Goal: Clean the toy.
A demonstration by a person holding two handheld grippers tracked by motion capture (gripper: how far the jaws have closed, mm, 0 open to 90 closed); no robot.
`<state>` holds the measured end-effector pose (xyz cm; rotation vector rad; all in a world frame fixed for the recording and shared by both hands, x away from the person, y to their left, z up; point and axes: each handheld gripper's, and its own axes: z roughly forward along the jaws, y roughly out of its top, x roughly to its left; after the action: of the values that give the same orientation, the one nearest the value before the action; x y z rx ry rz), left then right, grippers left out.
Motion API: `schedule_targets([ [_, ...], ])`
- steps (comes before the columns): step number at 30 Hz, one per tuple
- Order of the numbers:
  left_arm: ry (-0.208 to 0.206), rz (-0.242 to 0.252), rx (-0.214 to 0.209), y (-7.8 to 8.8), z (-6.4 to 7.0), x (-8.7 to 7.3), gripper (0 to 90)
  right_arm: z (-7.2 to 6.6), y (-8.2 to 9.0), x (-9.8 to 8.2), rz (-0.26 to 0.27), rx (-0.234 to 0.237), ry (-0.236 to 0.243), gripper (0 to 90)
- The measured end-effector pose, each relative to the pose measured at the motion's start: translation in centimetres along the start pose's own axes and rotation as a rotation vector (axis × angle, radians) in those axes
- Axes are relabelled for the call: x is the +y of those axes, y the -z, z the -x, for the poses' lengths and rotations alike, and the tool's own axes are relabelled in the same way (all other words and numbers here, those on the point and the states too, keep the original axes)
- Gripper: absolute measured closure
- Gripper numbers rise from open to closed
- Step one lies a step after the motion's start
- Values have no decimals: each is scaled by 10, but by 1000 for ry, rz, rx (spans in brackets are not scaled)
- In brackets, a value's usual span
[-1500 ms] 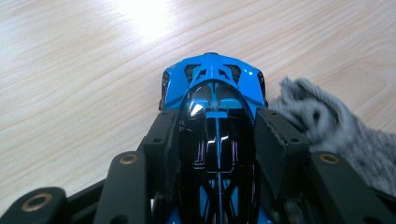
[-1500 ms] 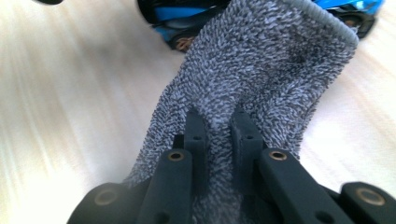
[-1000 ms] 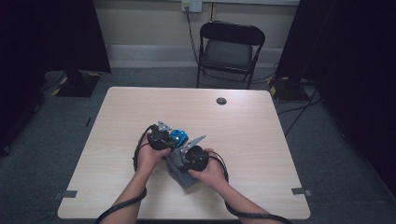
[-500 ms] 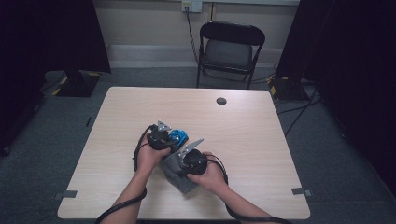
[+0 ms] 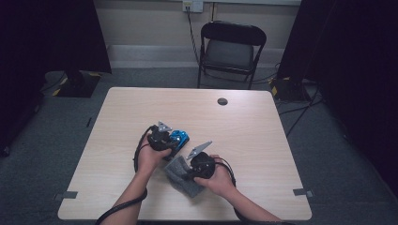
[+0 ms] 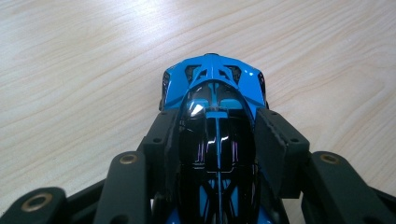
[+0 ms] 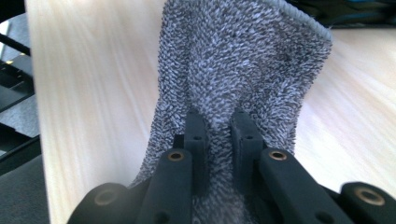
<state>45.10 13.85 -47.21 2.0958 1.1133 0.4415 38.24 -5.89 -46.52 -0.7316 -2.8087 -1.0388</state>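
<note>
toy car [image 6: 212, 93]: glossy blue body with black canopy, upright on the table, clamped at both flanks, nose pointed away in the left gripper view
cloth [image 7: 238, 60]: grey speckled terry, bunched and pinched at one fold, draped on the table just beside the car [image 5: 179, 137]
</note>
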Motion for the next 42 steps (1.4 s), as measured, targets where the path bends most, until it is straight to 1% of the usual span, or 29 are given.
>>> schedule_targets([
  [2, -6, -4, 0, 0, 0, 0, 514, 2, 2, -1, 1, -7, -9, 795],
  [3, -3, 4, 2, 0, 0, -1, 511, 11, 8, -5, 19, -21, -42, 794],
  [6, 0, 5, -2, 0, 0, -1, 503, 19, 15, -8, 31, -50, -61, 794],
  [7, -3, 5, -7, 0, -1, -1, 486, 22, 18, -9, 36, -59, -72, 794],
  [9, -10, -4, 3, 0, 0, 0, 444, 28, 22, -9, 41, -83, -83, 793],
  [10, -2, -6, 9, 0, 0, 0, 409, 31, 23, -10, 45, -95, -85, 792],
  [11, 7, 3, 7, 0, 0, 0, 399, 34, 25, -10, 48, -103, -96, 792],
  [13, 16, 5, -2, 2, -2, 0, 380, 40, 27, -12, 48, -127, -115, 792],
  [14, 27, 9, -7, 3, -2, 0, 375, 43, 27, -14, 46, -133, -119, 791],
  [16, 33, 24, -13, 7, -2, 1, 369, 49, 29, -17, 49, -158, -144, 789],
  [17, 30, 25, -13, 9, -1, 2, 365, 52, 29, -19, 52, -162, -152, 788],
  [19, 29, 27, -23, 14, 1, 4, 356, 58, 31, -23, 52, -190, -162, 787],
  [21, 25, 33, -30, 17, 5, 5, 355, 64, 33, -26, 59, -207, -182, 786],
  [23, 10, 34, -40, 20, 11, 6, 355, 68, 36, -28, 64, -231, -195, 784],
  [25, -3, 33, -61, 22, 18, 7, 355, 72, 38, -29, 63, -258, -201, 779],
  [26, -5, 35, -70, 22, 21, 8, 355, 73, 39, -29, 67, -265, -207, 778],
  [27, -16, 31, -76, 22, 25, 8, 355, 74, 40, -30, 66, -266, -215, 777],
  [28, -28, 27, -86, 22, 30, 8, 355, 76, 40, -30, 65, -277, -214, 775],
  [29, -35, 28, -86, 21, 33, 8, 355, 77, 41, -31, 63, -292, -215, 767],
  [30, -33, 27, -98, 20, 36, 7, 355, 78, 41, -31, 66, -290, -219, 755],
  [32, -40, 20, -111, 18, 43, 7, 355, 79, 42, -33, 78, -291, -231, 723],
  [33, -48, 18, -111, 17, 45, 7, 356, 79, 43, -34, 78, -295, -232, 694],
  [34, -39, 15, -125, 16, 49, 6, 356, 79, 43, -35, 81, -297, -236, 649],
  [35, -39, 14, -129, 15, 52, 6, 356, 80, 45, -36, 83, -301, -243, 601],
  [38, -46, 6, -145, 13, 61, 6, 358, 82, 55, -39, 115, -308, -255, 505],
  [40, -43, 3, -159, 12, 68, 6, 359, 83, 64, -41, 138, -312, -255, 482],
  [41, -52, 1, -165, 11, 70, 6, 359, 84, 70, -43, 153, -320, -256, 468],
  [42, -51, 2, -172, 10, 74, 6, 359, 85, 73, -44, 160, -322, -261, 464],
])
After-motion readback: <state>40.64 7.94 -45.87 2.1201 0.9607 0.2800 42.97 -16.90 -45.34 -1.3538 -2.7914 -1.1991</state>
